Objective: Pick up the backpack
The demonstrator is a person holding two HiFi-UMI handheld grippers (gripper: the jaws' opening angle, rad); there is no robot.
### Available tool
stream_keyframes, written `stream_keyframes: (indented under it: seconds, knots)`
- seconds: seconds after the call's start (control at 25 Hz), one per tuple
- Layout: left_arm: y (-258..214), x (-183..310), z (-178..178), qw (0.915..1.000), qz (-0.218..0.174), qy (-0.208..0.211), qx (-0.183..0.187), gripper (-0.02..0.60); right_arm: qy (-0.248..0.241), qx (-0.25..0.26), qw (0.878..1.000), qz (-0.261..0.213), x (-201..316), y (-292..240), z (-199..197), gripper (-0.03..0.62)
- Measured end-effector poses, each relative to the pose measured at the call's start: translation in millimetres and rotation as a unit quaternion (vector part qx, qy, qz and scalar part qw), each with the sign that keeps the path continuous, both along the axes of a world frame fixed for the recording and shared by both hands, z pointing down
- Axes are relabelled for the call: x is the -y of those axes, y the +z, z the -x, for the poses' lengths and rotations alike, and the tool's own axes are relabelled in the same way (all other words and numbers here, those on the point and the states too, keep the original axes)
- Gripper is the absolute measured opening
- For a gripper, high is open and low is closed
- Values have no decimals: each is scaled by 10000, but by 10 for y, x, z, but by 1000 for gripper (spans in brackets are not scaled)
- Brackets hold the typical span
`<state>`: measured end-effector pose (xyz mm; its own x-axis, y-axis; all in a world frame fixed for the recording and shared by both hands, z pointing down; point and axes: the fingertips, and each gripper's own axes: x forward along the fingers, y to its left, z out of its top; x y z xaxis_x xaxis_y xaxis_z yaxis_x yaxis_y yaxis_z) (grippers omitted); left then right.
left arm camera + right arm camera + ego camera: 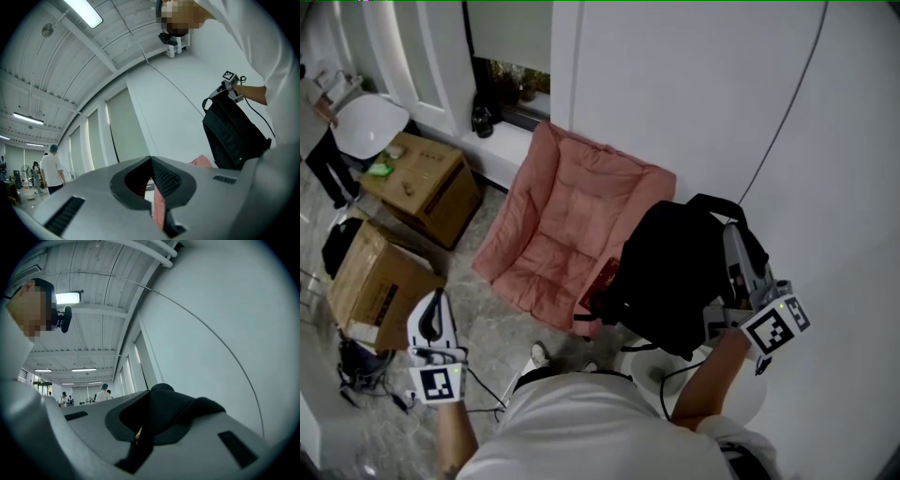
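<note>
Right gripper (733,239) is pinched tight on the black strap (164,404) - that is why the backpack (675,272) hangs in the air, just in front of the pink chair (572,216). Left gripper (437,309) is closed with nothing in it, off to the side - probably not needed.

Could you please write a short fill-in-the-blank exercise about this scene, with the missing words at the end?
1. The right gripper holds a backpack of ___ colour.
2. The padded chair beside the backpack is ___.
3. The left gripper is shut and holds ___.
4. On the floor at the left stand two ___ boxes.

Missing words: black; pink; nothing; cardboard.
</note>
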<state>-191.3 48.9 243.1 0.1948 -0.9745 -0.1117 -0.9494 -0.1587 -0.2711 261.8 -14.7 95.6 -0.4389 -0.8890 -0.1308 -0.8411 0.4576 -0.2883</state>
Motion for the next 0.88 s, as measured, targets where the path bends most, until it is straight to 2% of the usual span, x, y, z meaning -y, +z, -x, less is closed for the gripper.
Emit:
stream_keyframes:
  seconds: [0.88]
  knots:
    - [-46, -69, -4, 9999, -35, -3, -112, 15, -151, 51, 9998, 97, -76, -28, 96, 31]
